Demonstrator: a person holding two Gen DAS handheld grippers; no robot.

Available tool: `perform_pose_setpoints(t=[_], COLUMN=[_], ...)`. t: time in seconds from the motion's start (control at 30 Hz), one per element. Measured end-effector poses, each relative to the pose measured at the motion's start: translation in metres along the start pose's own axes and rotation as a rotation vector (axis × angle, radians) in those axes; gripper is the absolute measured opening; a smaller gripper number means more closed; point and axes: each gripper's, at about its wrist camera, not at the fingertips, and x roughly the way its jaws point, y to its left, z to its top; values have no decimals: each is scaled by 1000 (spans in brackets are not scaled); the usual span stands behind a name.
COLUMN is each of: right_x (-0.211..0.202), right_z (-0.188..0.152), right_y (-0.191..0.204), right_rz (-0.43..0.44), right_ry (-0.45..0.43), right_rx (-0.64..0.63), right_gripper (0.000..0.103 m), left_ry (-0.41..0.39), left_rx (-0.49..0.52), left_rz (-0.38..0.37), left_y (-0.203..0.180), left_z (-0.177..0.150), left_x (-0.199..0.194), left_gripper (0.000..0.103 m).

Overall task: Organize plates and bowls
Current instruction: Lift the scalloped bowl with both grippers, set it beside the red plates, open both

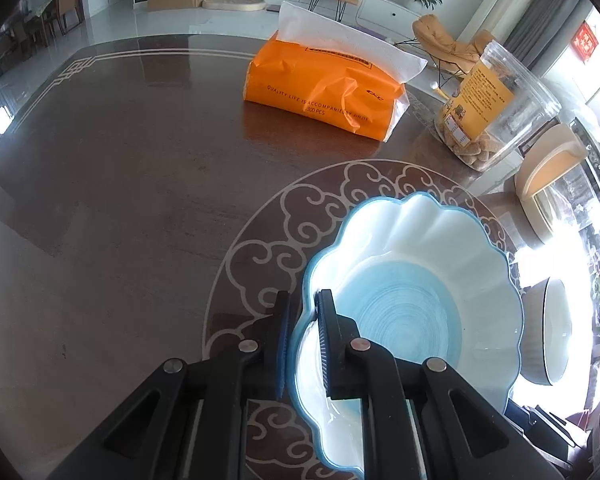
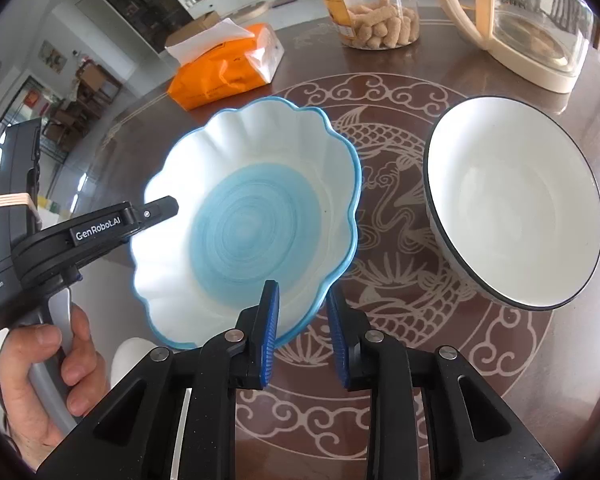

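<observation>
While pinched, scalloped bowl [image 1: 416,280] rim between left fingers [image 1: 326,332].

Scalloped blue bowl [image 1: 412,280]: near rim hidden behind left gripper [image 1: 302,320] fingers, lower edge cut by frame bottom. White bowl [image 1: 552,332] washed out by glare, right side unreadable. Snack jar [image 2: 374,4] top cut off by frame. Kettle [image 2: 528,20] cropped at upper edge. Jar label text too small.

The scalloped bowl [image 2: 256,216] looks like glossy glazed ceramic, as does the black-rimmed white bowl [image 2: 512,208]. The table [image 1: 120,200] is polished dark wood. The tissue pack [image 1: 324,88] is crinkled shiny plastic.
</observation>
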Motion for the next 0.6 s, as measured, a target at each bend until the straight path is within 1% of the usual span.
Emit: perform_pose_setpoints(t=[0.13,0.2,0.27,0.3,0.4,0.5,0.6], right_x=[14,20,19,16,2,-11,-31], right_z=[2,2,2,1,3,7,4], right_y=[1,1,3,5,6,3,8], right_rz=[-6,-22,-48,-55,-33,-13,-12], right_ry=[20,22,1,-13,-62,-73,-113], right_rx=[24,29,7,-8,-49,-50,-88], right_gripper=[36,34,32,32,30,30,29], left_ry=[1,-3,-23,-40,-80,-121,-159], left_rx=[20,23,25,20,-14,15,-7], left_rz=[7,6,10,10,-32,-2,-27], left_y=[-2,-2,-2,-1,4,-6,-8], left_z=[1,1,0,-1,-3,-8,-15], left_x=[1,1,-2,-5,-22,-43,-67], left_gripper=[13,12,11,10,10,10,10])
